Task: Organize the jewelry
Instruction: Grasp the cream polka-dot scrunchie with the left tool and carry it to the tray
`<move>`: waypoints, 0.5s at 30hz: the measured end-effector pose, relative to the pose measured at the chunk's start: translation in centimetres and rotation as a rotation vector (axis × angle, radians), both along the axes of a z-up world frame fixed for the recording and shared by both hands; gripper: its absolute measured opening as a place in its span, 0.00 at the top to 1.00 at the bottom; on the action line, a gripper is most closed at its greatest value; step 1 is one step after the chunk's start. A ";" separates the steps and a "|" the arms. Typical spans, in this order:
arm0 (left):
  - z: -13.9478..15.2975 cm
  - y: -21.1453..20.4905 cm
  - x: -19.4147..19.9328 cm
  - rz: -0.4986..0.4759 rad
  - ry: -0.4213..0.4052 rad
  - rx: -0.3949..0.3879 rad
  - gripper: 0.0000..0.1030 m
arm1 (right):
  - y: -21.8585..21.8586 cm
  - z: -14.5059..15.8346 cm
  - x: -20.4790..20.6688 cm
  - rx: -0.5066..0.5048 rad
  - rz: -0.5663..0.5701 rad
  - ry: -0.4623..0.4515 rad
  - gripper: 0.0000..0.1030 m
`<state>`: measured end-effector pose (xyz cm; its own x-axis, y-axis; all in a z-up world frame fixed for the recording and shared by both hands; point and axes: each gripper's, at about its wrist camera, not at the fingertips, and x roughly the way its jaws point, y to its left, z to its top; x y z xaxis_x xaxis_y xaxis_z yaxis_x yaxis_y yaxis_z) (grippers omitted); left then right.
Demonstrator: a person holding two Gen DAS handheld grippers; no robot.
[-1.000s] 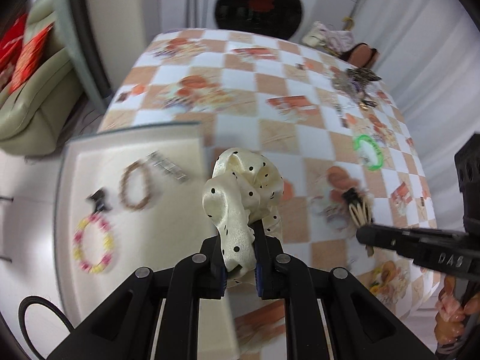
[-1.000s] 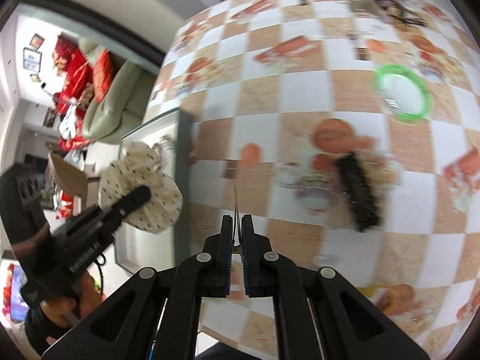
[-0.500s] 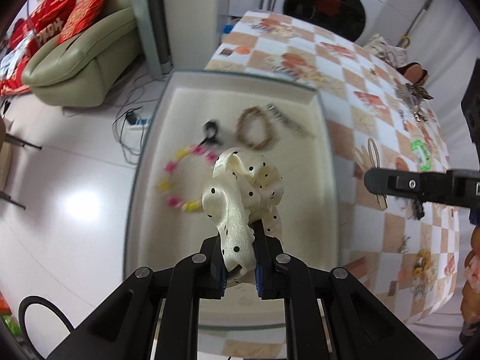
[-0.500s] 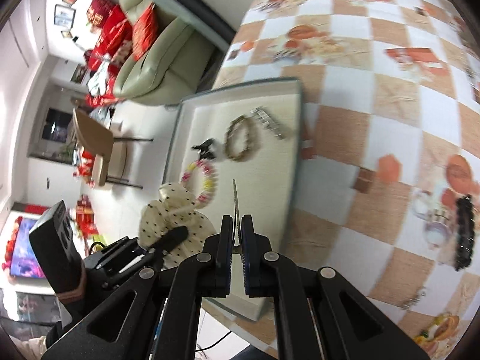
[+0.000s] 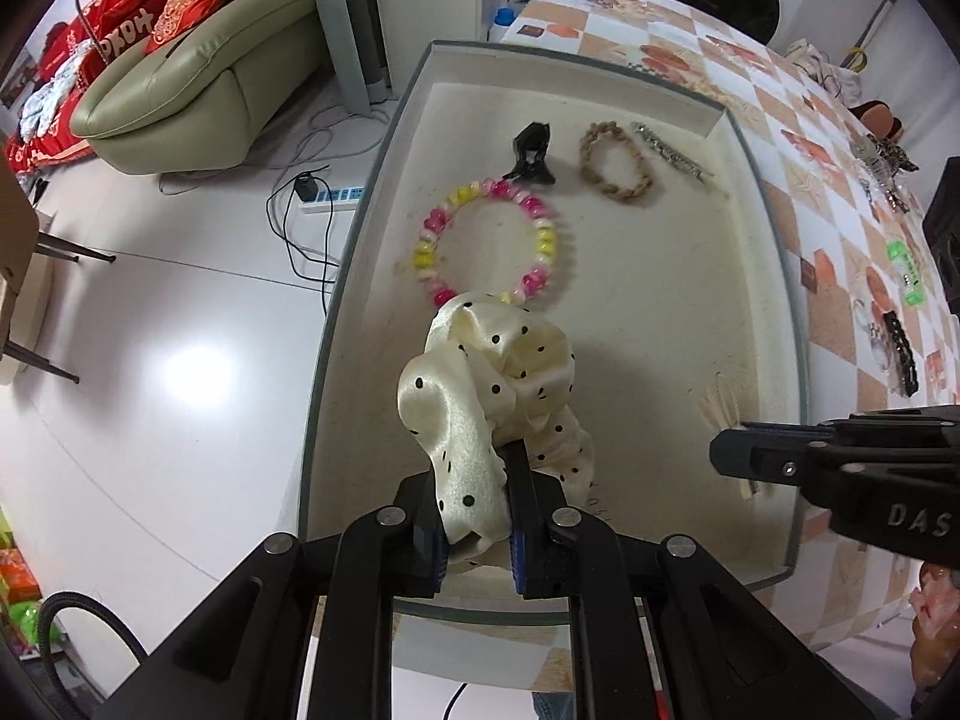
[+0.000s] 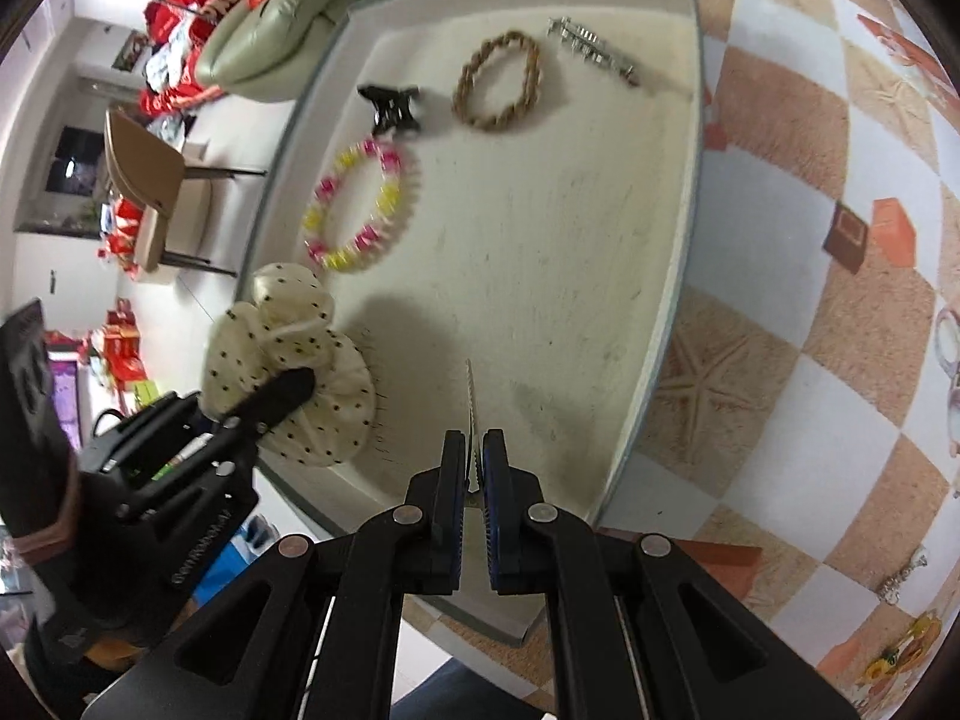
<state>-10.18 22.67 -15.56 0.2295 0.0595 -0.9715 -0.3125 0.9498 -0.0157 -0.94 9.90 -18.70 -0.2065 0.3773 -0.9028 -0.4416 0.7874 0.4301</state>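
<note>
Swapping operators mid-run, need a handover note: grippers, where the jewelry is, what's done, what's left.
Left gripper: shut on the polka-dot scrunchie, held over the near end of the tray.
Right gripper: shut on a thin comb-like hair piece, also over the tray.
Done: bead bracelet, black claw clip, braided bracelet and silver clip lie in the tray.
Left: release both held items into the tray, then fetch the green bracelet, the black hair piece and the other bits on the checkered table.
</note>
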 end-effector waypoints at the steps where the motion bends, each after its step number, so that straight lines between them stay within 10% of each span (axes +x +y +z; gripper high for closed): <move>1: -0.2 0.0 0.0 -0.001 0.005 0.009 0.82 | 0.1 -0.3 0.0 -0.008 0.004 -0.004 0.94; 3: -0.3 0.1 -0.1 -0.004 0.011 0.011 0.81 | 0.3 -0.8 0.0 -0.025 0.012 -0.008 0.94; 7: 0.1 0.3 -0.4 0.006 0.000 0.066 0.30 | 0.3 -0.9 0.0 -0.022 0.015 -0.018 0.94; 15: 0.3 0.4 -0.1 0.001 0.004 0.071 0.30 | -0.2 -0.4 0.8 -0.005 -0.013 -0.009 0.81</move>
